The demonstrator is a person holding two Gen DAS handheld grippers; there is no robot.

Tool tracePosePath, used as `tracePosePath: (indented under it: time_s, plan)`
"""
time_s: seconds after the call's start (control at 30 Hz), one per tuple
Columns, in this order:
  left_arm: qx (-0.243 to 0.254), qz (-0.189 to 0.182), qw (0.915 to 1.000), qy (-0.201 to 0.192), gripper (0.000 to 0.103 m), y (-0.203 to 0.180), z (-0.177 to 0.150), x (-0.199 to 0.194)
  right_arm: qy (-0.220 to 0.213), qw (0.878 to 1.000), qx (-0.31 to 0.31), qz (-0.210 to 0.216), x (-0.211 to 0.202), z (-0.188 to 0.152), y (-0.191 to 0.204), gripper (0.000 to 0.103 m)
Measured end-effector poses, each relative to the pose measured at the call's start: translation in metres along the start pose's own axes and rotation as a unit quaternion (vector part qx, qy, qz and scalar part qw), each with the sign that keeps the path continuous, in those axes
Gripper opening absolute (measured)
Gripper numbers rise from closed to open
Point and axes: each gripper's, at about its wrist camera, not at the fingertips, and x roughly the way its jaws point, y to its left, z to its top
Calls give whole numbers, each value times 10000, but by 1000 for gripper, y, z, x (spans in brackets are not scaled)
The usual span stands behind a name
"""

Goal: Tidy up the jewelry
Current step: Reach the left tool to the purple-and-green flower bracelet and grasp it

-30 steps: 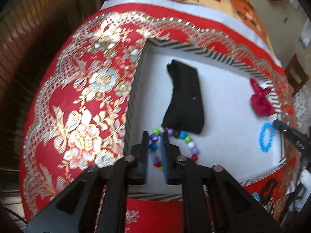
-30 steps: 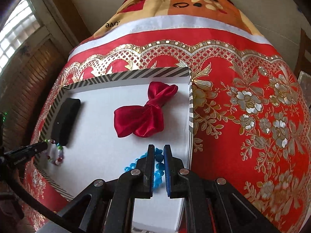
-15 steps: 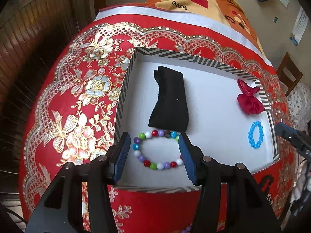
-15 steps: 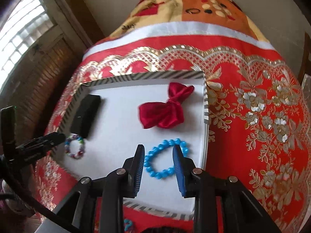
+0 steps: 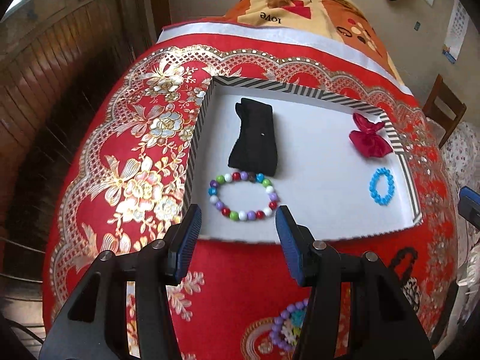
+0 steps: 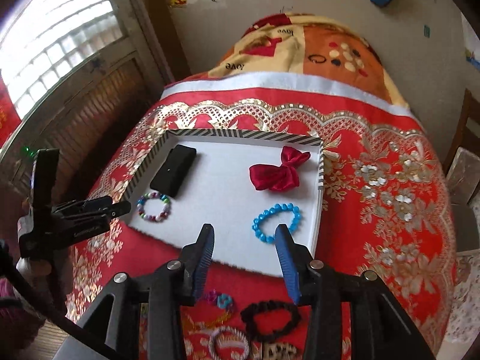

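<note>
Striped tray (image 5: 196,138): white floor, black-and-white striped rim, sitting on the red and gold floral cloth (image 5: 126,156).
Tray contents: I count four things, all lying flat and apart from the rim.
Multicolour bead bracelet (image 5: 243,196): near corner on my left side, an open ring just in front of the black pouch (image 5: 255,138), its far beads touching or almost touching the pouch edge.
Blue bead bracelet (image 6: 277,222): near right part of the tray, well apart from the multicolour one.
Red satin bow (image 6: 277,172): far right, beyond the blue bracelet, close to the right rim.
Left gripper (image 5: 238,234): my fingers stand wide apart with nothing between them, tips at the tray's near edge, just short of the multicolour bracelet.
Right gripper (image 6: 244,250): likewise spread and empty, the right fingertip (image 6: 282,234) overlapping the blue bracelet's near side in view.
Only in right wrist view: a black scrunchie (image 6: 270,319), a pale ring-shaped band (image 6: 229,343) and small bright pieces (image 6: 220,298) on the cloth in front of the tray.
Only in left wrist view: a purple bead bracelet (image 5: 286,324) on the cloth below the tray.
</note>
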Motion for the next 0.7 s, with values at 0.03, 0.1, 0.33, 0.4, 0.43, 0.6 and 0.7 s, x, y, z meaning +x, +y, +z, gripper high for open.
tracePosePath:
  time_s: [0.03,0.1,0.33,0.4,0.43,0.6,0.7]
  plan:
    - [2,3,10000,-13,51,-1,-3,-3,-44,10000,15,-5,-7,-5,0,41]
    - [-4,-5,10000,-34,51,-3,-11,-11,-55,9999,91,16,-15,-15,-2,42]
    - [-71,-145,9999,45,51,-8,-40,-31,104,9996,273,-50,-36,-63,-16,42]
    - [-118,-197,9997,108,51,-8,-49,-34,168,9994,306,-74,-42,-79,-20,42]
    - [-152,-222,9995,150,51,-8,-54,-36,199,9993,319,-88,-44,-85,-23,42]
    - [-420,-384,9977,378,51,-3,-82,-37,398,9980,478,-124,-54,-123,-36,42]
    - [-559,-434,9963,488,51,3,-96,-37,523,9969,575,-136,-55,-143,-41,42]
